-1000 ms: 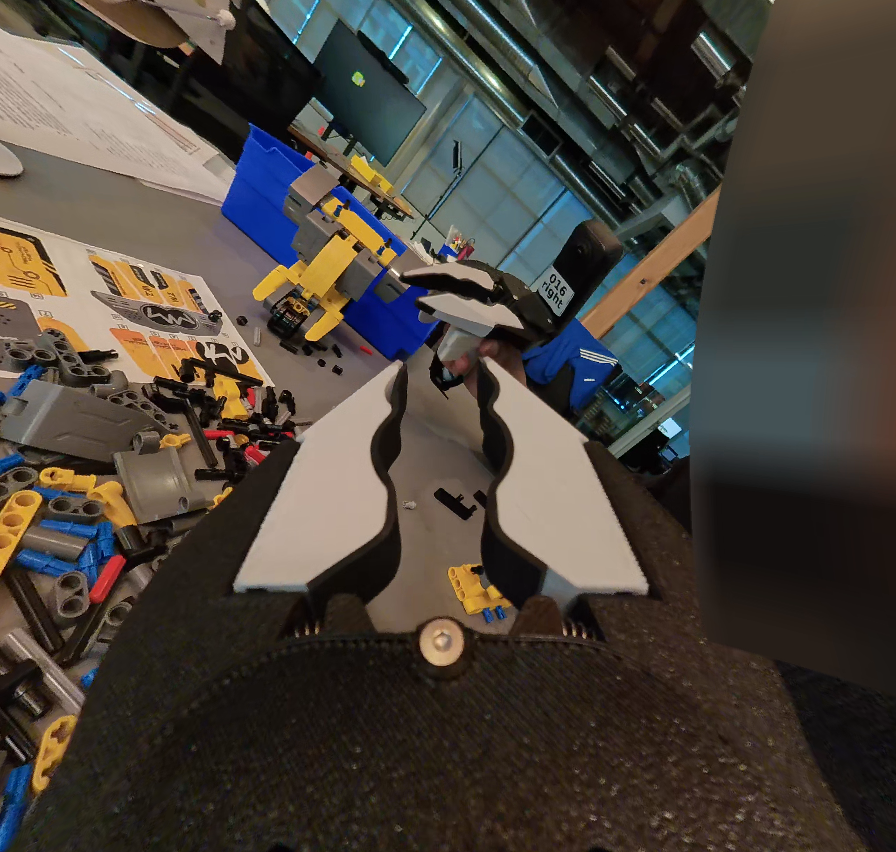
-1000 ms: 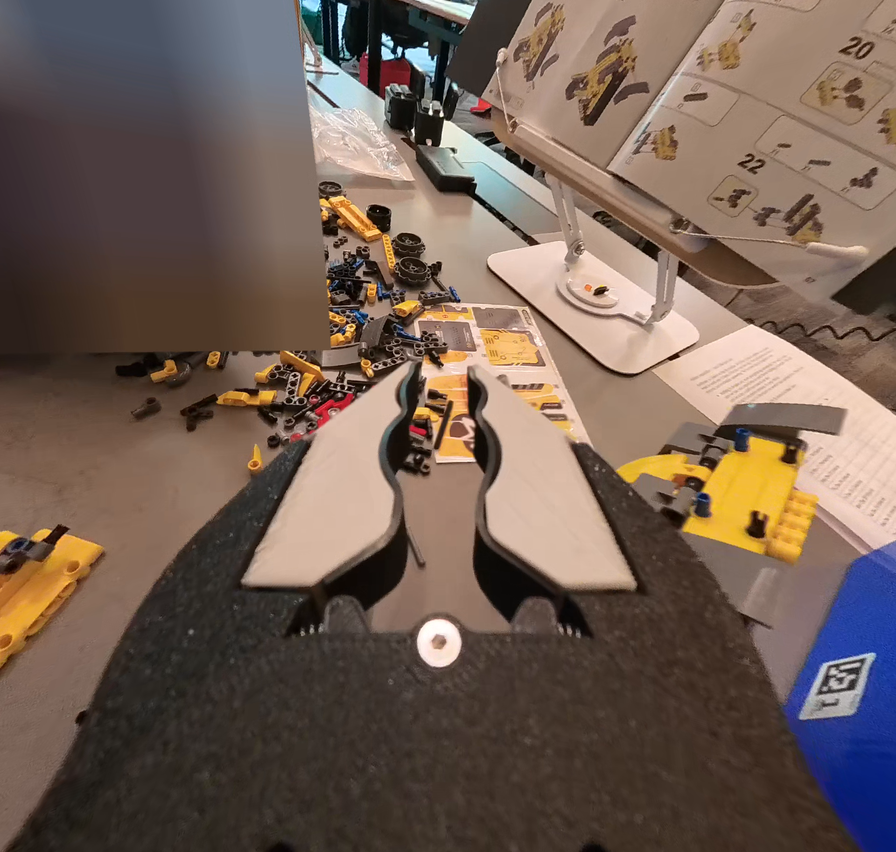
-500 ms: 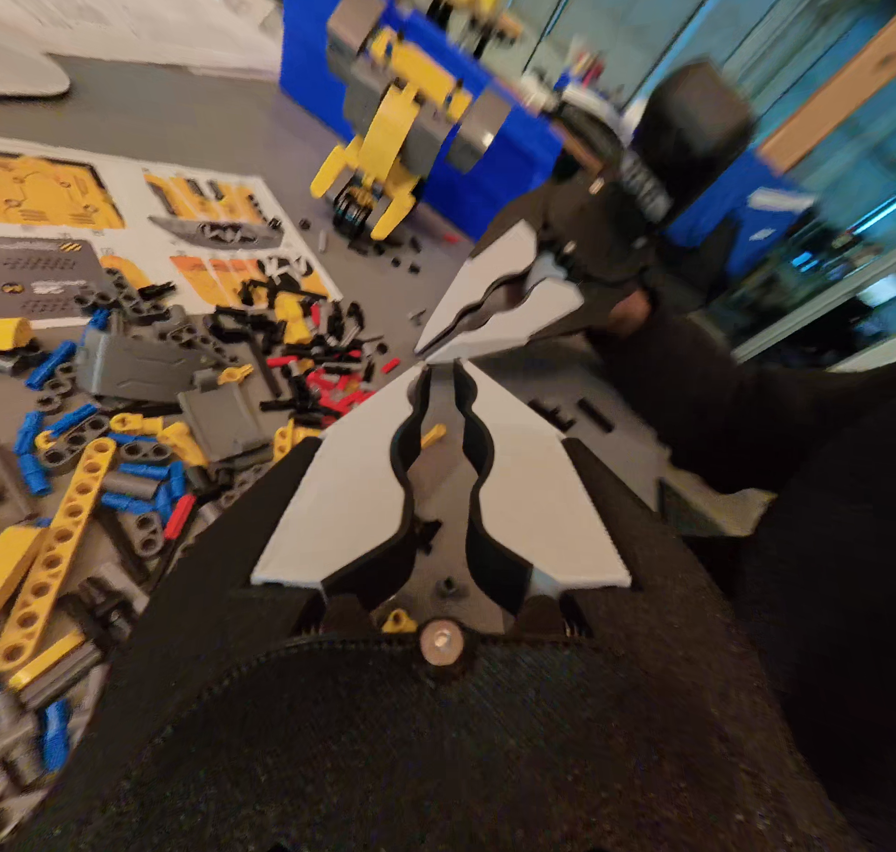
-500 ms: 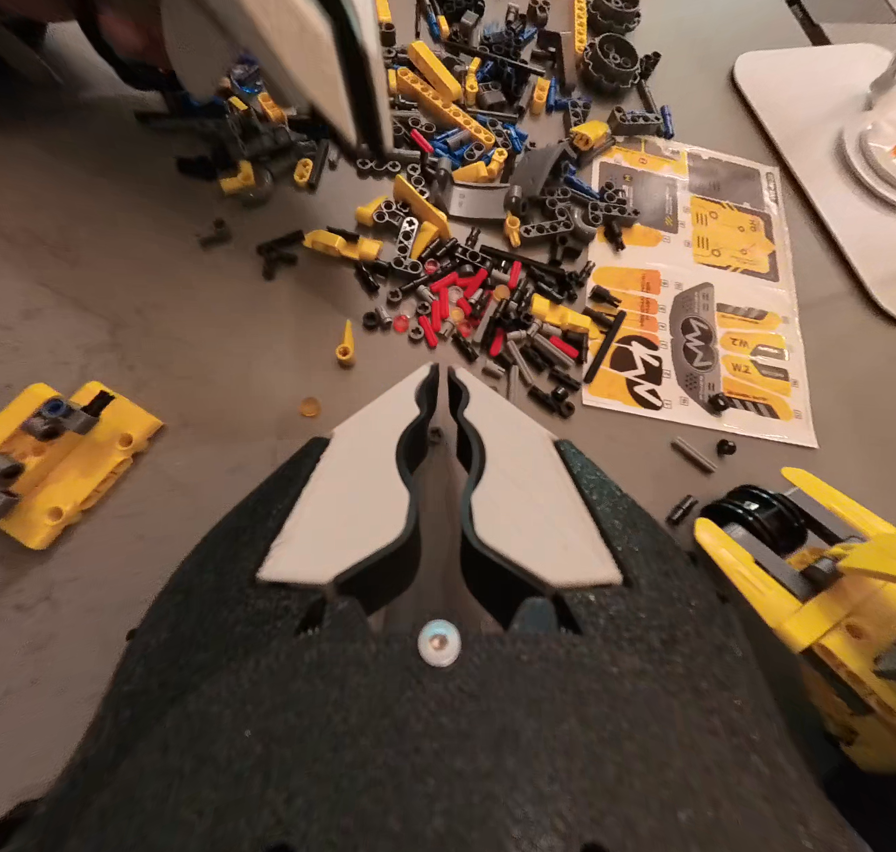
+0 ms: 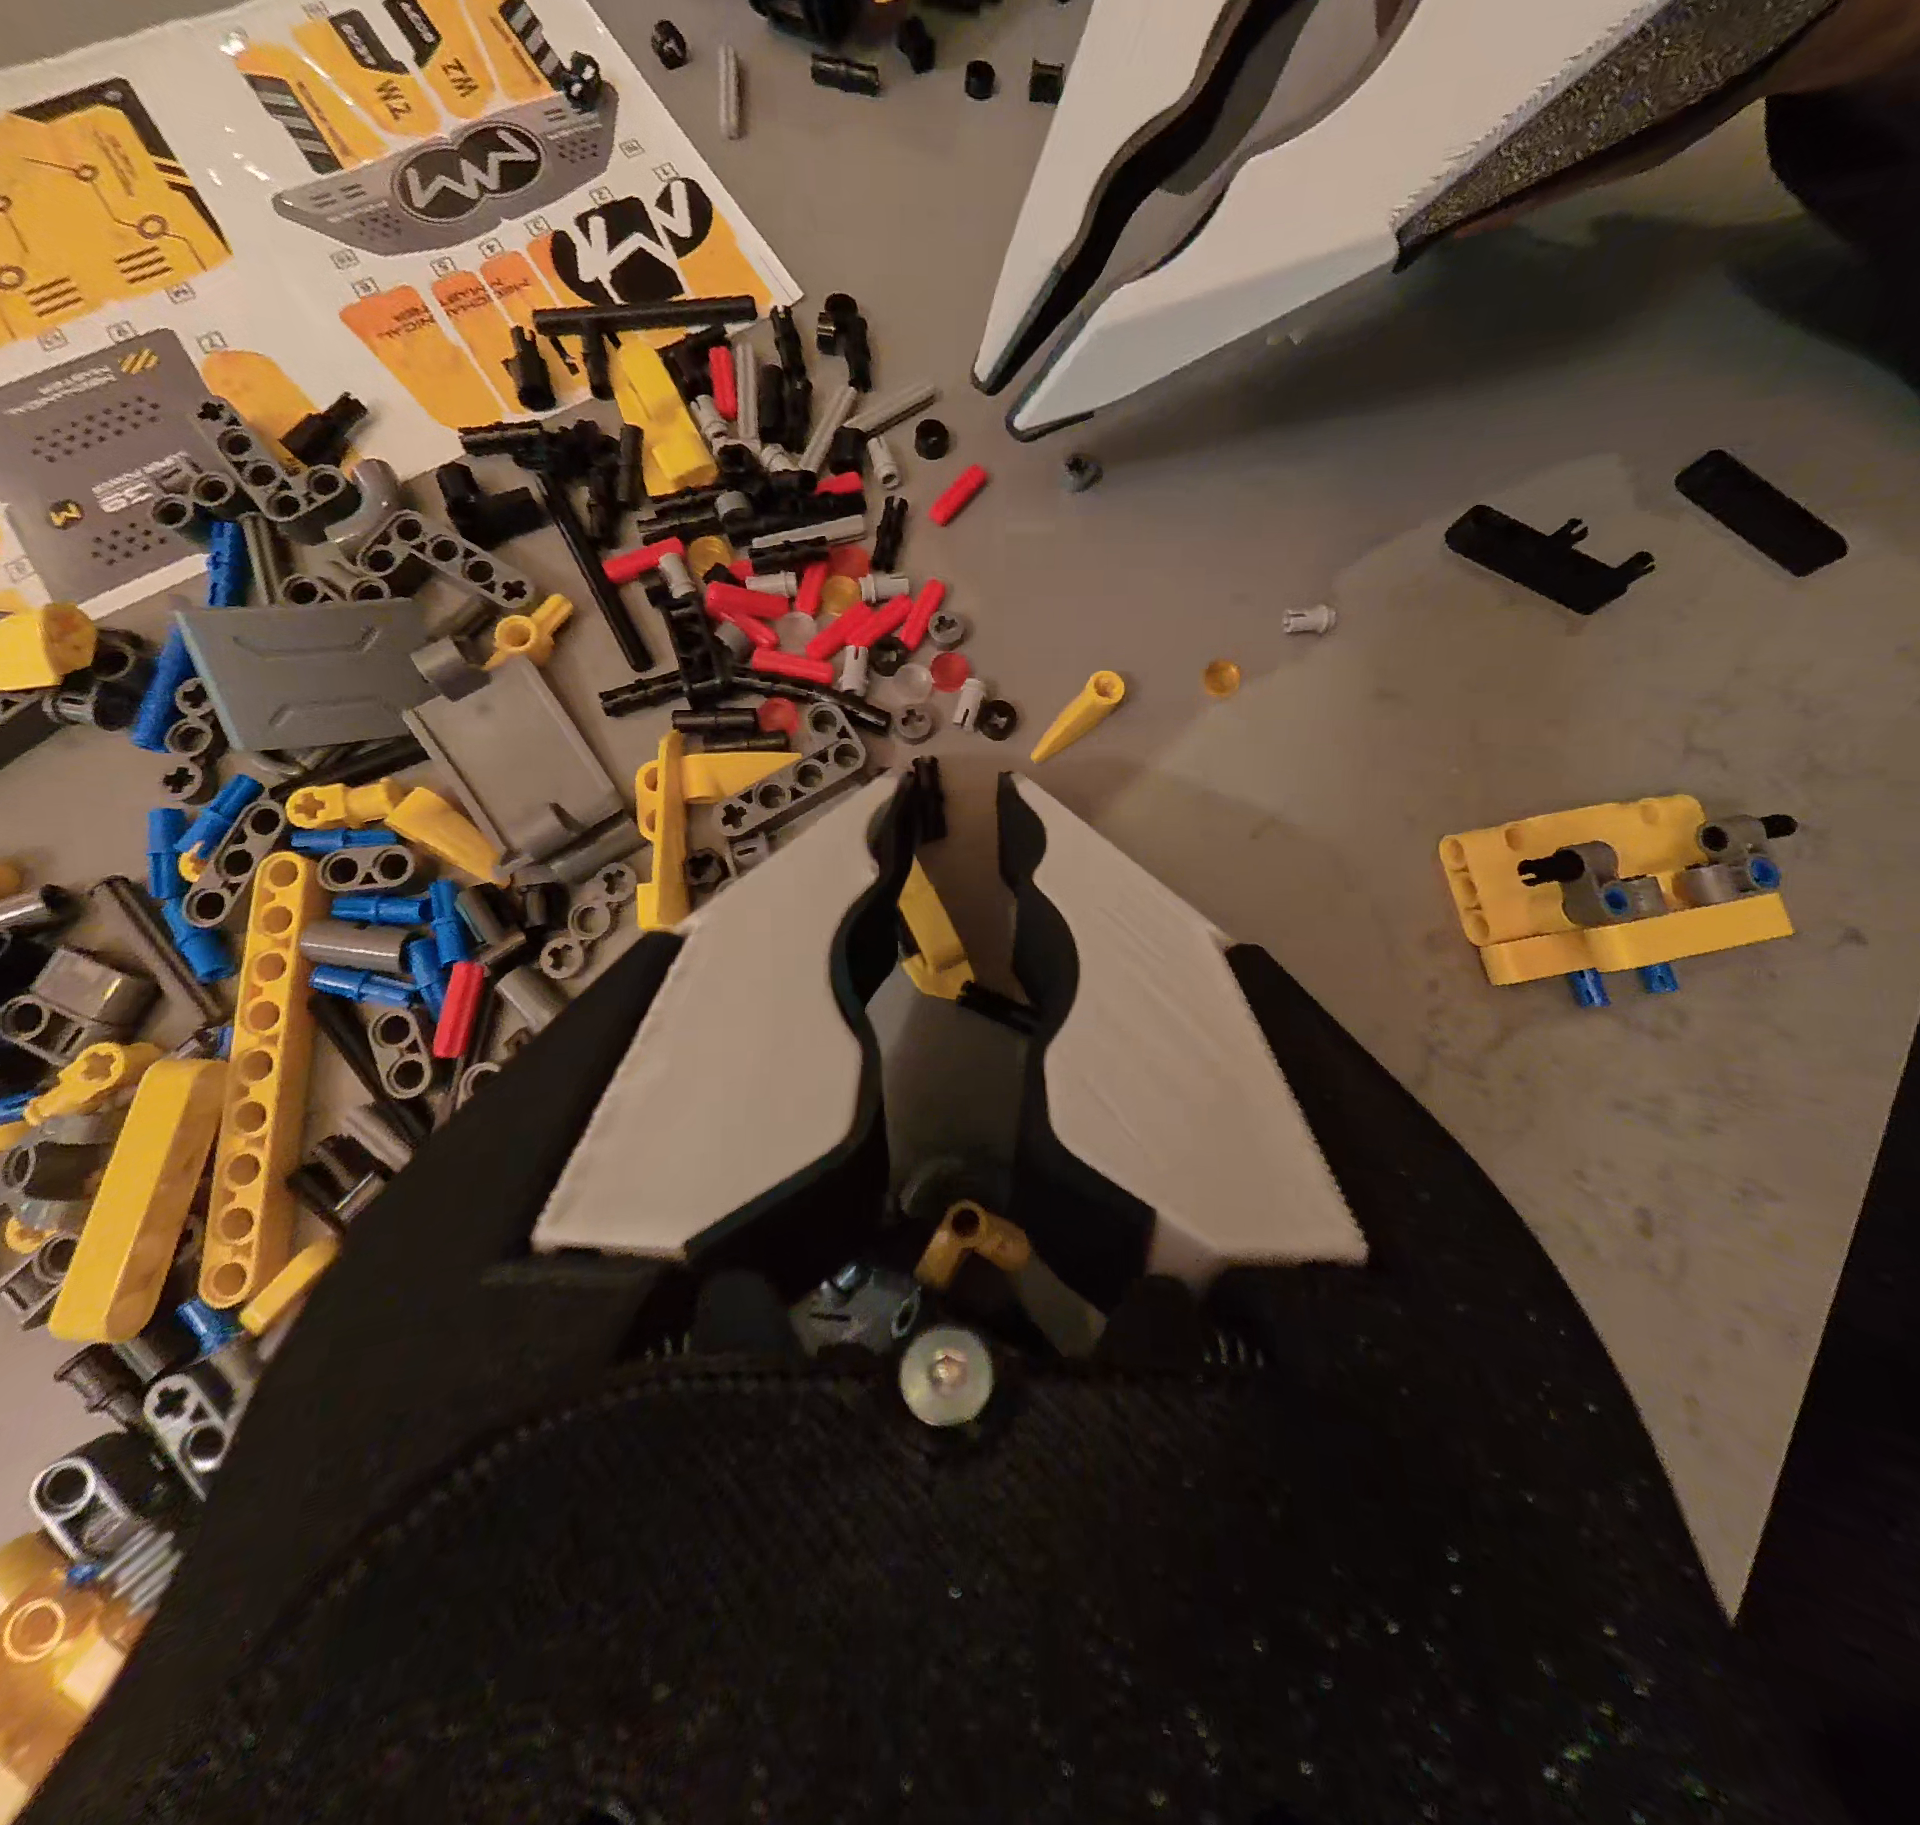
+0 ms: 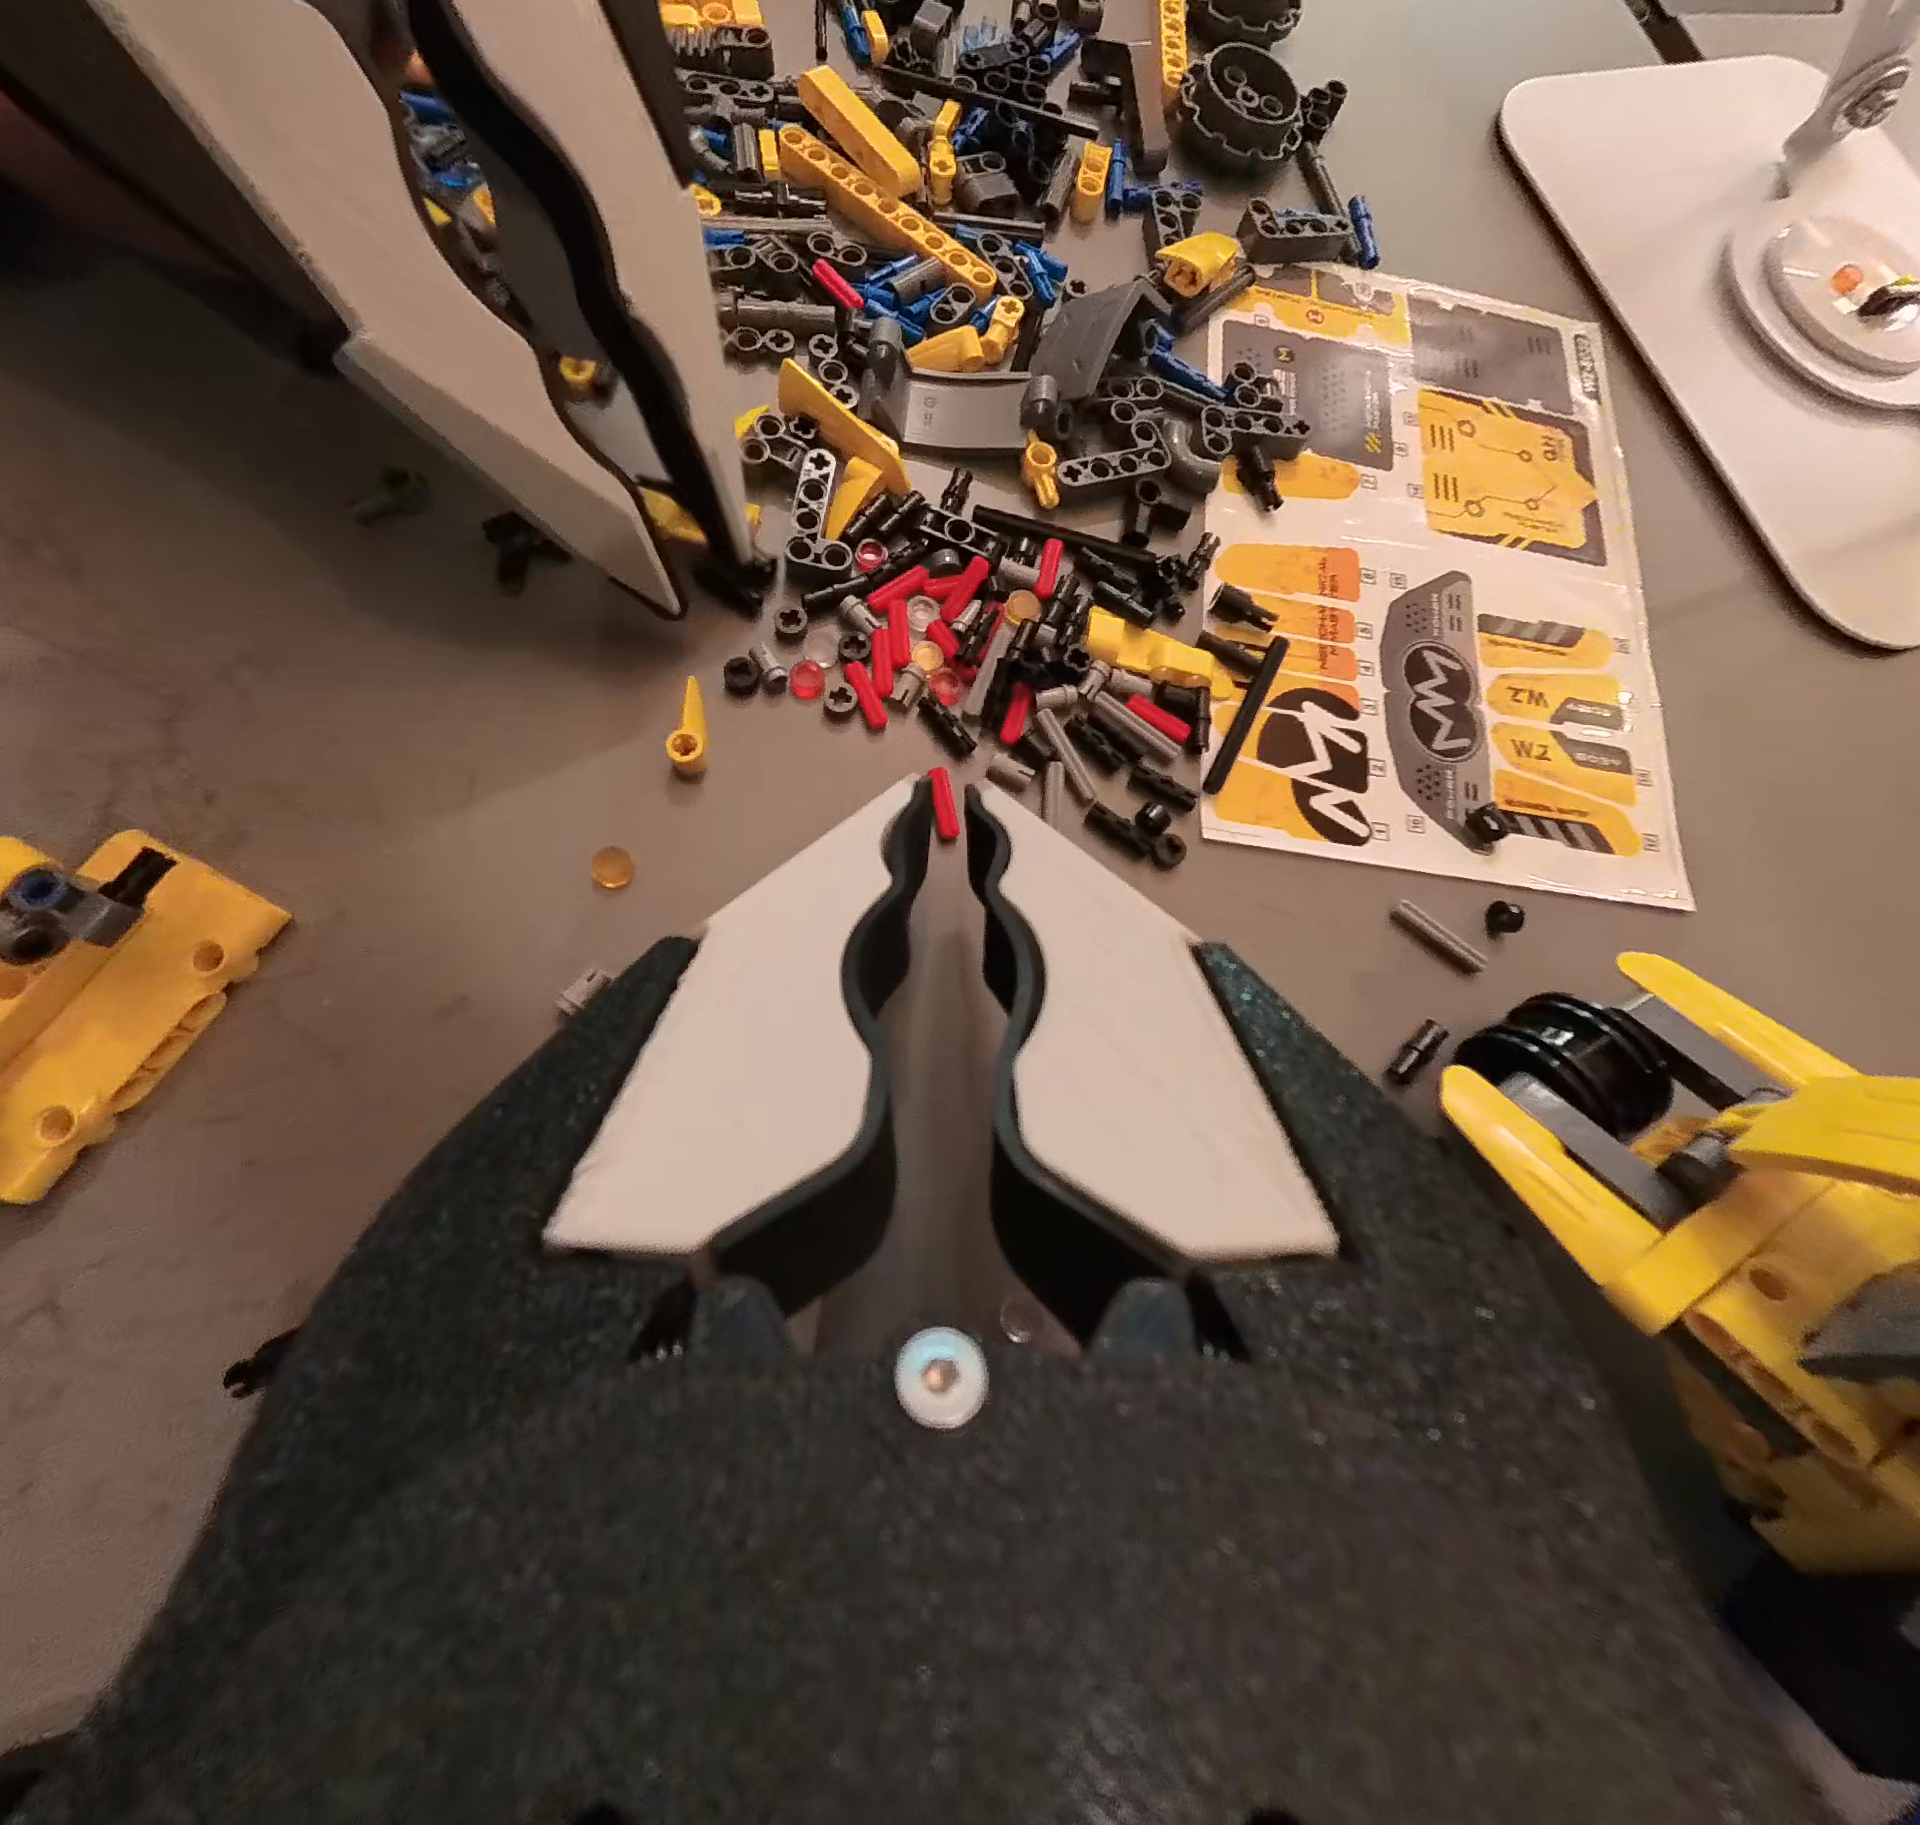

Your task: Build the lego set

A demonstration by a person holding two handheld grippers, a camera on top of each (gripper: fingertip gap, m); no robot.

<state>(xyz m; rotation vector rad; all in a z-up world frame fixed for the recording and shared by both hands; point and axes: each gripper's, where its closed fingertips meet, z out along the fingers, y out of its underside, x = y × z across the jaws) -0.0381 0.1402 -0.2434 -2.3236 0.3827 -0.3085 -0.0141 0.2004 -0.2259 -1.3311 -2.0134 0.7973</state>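
Over the brick pile on the surface, the left gripper is narrowly parted at a black pin, the right gripper nearly closed around a red pin, grip unclear.

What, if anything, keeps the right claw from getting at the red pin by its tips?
Probably nothing, so likely yes. The red pin lies loose on the table, in line with the narrow gap between the right claw tips. Nothing covers it, and the left claw sits off to one side.
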